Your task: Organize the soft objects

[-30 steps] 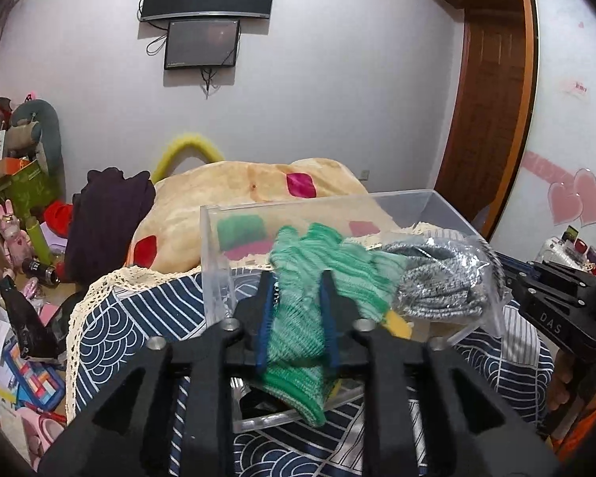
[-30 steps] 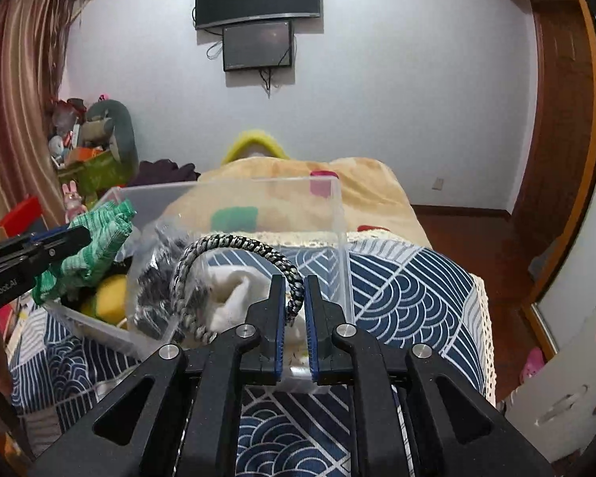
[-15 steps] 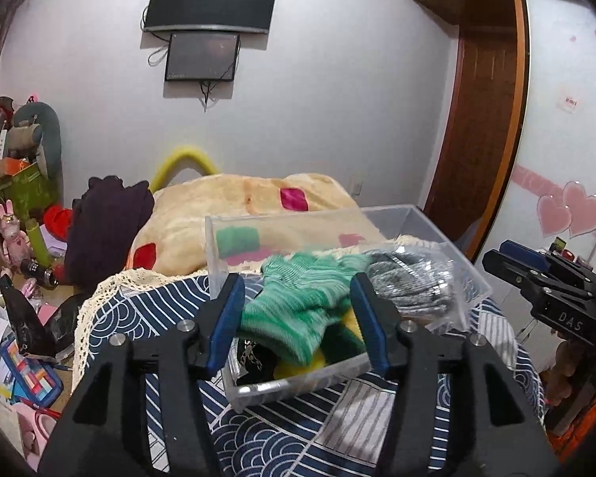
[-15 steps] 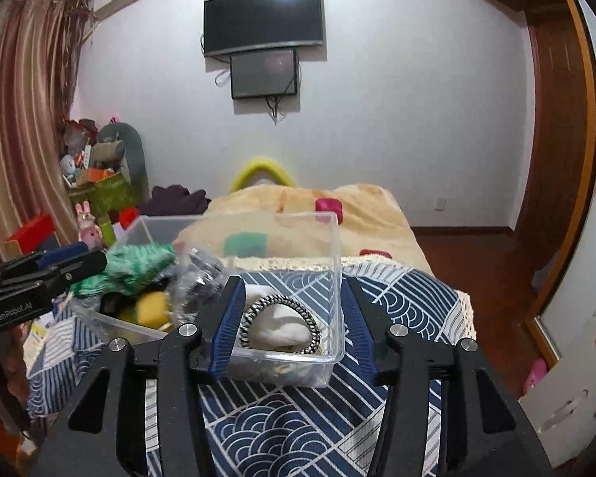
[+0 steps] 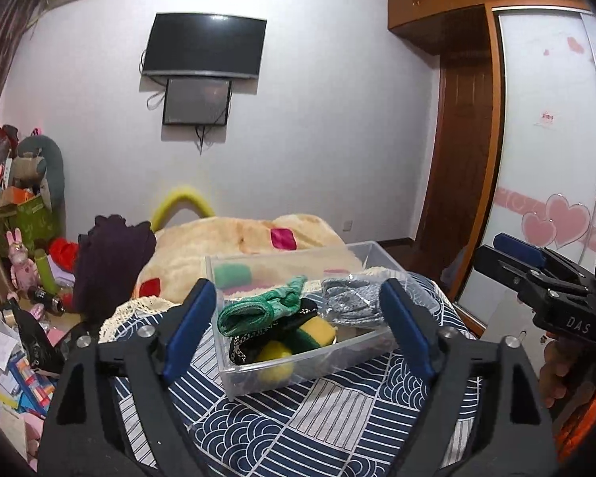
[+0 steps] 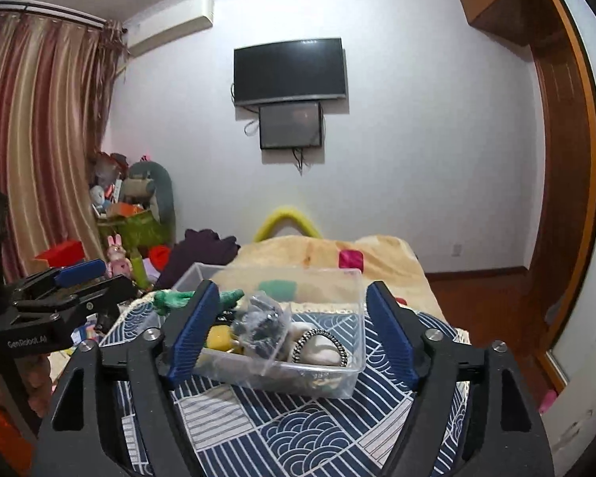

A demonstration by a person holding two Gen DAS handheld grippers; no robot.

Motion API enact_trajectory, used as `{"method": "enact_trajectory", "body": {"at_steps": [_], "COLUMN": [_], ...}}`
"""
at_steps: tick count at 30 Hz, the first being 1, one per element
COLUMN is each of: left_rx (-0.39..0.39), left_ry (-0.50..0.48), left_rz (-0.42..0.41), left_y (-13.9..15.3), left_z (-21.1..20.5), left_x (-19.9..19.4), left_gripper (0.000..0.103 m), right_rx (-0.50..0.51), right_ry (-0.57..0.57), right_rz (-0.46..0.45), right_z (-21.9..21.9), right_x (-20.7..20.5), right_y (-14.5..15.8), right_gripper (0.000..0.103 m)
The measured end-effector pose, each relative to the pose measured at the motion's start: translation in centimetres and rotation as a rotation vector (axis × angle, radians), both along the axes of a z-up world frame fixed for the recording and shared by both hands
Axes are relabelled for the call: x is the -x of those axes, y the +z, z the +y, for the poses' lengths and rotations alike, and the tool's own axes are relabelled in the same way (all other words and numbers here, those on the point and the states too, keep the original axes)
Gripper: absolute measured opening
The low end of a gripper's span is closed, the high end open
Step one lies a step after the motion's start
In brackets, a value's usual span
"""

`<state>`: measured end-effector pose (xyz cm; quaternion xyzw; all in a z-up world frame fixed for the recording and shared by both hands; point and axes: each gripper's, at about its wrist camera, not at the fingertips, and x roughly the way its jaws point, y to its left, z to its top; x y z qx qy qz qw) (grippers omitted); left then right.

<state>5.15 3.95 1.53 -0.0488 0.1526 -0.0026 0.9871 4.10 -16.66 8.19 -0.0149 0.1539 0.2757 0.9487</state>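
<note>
A clear plastic bin (image 5: 234, 377) stands on the blue patterned cloth (image 5: 318, 429); it also shows in the right wrist view (image 6: 329, 381). In it lie a green knit glove (image 5: 258, 308), a yellow-green sponge (image 5: 314, 334), a bagged grey item (image 5: 355, 300) and a black-and-white braided ring (image 6: 320, 346). My left gripper (image 5: 298, 330) is open and empty, held back from the bin. My right gripper (image 6: 290, 336) is open and empty, also short of the bin. Each gripper shows at the edge of the other's view.
A beige blanket (image 5: 234, 242) and a dark garment (image 5: 111, 254) lie behind the bin. Toys and clutter (image 5: 16, 246) pile at the left. A wooden door (image 5: 461, 147) and a wardrobe panel (image 5: 548, 159) stand at the right.
My left gripper let go of the green glove into the bin and my right let go of the braided ring. Both opened wide and pulled back and up.
</note>
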Motion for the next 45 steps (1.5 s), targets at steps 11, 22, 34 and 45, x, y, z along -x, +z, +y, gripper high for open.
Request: {"method": "enact_trajectory", "body": {"at_steps": [11,22,34,45], "left_rx": [-0.015,-0.017,-0.020,-0.024], "left_ry": [0.004,0.004,0.003,0.003], "left_rz": [-0.048,-0.045,-0.048,-0.053], "left_y": [0.5,0.1,0.1,0.1], "left_z": [-1.2,-1.3,-1.3,-1.5], "left_x": [2.8,2.8,2.9,3.0], "left_gripper": [0.102,0.102,0.102,0.103], "right_rx": [-0.008,-0.012,-0.014,-0.019], "right_ry": [0.002,0.008,0.006,0.007], "right_rz": [-0.040,-0.039,-0.028,-0.024], "right_z": [0.5,0.3,0.2,0.0], "right_x": [1.5,2.3,2.6,2.6], "right_y": [-0.4,-0.7,-1.1,-1.0], "right_gripper": [0.085,0.085,0.085,0.085]}}
